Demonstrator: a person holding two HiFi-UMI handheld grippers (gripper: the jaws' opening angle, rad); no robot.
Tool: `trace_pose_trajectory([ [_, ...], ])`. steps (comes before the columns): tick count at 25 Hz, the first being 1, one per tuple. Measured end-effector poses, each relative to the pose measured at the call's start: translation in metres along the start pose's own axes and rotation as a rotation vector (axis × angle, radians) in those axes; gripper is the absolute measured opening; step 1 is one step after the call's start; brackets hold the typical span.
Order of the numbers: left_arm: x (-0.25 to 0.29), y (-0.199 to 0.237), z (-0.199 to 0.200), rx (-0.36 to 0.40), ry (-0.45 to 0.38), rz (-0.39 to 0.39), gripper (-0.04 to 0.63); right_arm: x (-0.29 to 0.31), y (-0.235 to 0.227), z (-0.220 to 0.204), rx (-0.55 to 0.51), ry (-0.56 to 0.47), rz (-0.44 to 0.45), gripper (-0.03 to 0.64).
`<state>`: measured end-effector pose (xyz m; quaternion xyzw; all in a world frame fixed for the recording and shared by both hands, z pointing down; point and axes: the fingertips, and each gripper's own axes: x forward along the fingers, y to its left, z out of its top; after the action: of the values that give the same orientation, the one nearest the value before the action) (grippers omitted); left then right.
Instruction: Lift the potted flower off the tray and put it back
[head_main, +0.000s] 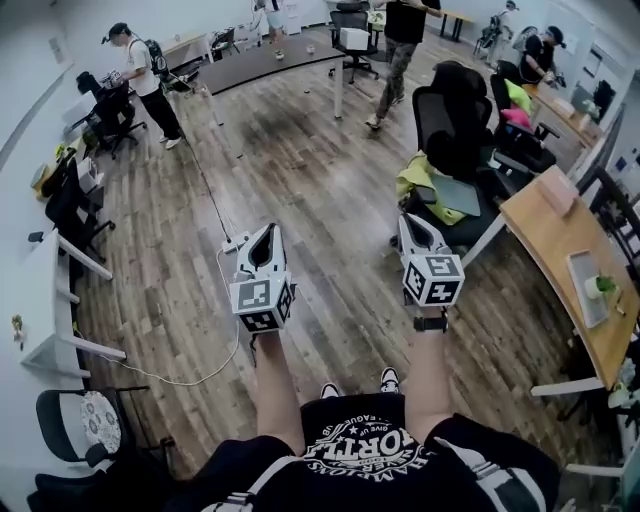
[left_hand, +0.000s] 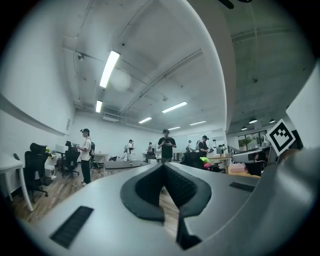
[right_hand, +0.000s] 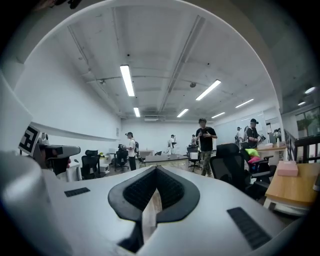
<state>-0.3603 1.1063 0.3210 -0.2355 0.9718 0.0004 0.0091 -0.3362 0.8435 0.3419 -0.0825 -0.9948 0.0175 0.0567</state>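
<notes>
In the head view a small potted flower stands on a grey tray on the wooden desk at the far right. Both grippers are held out level over the wood floor, well left of that desk. My left gripper is shut with nothing between its jaws; its own view shows the dark pads closed against the open room. My right gripper is likewise shut and empty. The pot and tray do not appear in either gripper view.
A black office chair with a yellow-green garment stands between my right gripper and the desk. A white cable trails across the floor. White desks and chairs line the left wall. Several people stand at the far end of the room.
</notes>
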Motion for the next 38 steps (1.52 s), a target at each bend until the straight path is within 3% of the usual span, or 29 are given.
trace_pose_trajectory([
  [13, 0.035, -0.096, -0.034, -0.01, 0.064, -0.248, 0.017, -0.06, -0.047, -0.036, 0.045, 0.036, -0.161, 0.017],
  [38, 0.142, -0.407, -0.013, 0.022, 0.036, -0.704, 0.017, -0.21, -0.285, -0.019, 0.129, -0.057, -0.51, 0.018],
])
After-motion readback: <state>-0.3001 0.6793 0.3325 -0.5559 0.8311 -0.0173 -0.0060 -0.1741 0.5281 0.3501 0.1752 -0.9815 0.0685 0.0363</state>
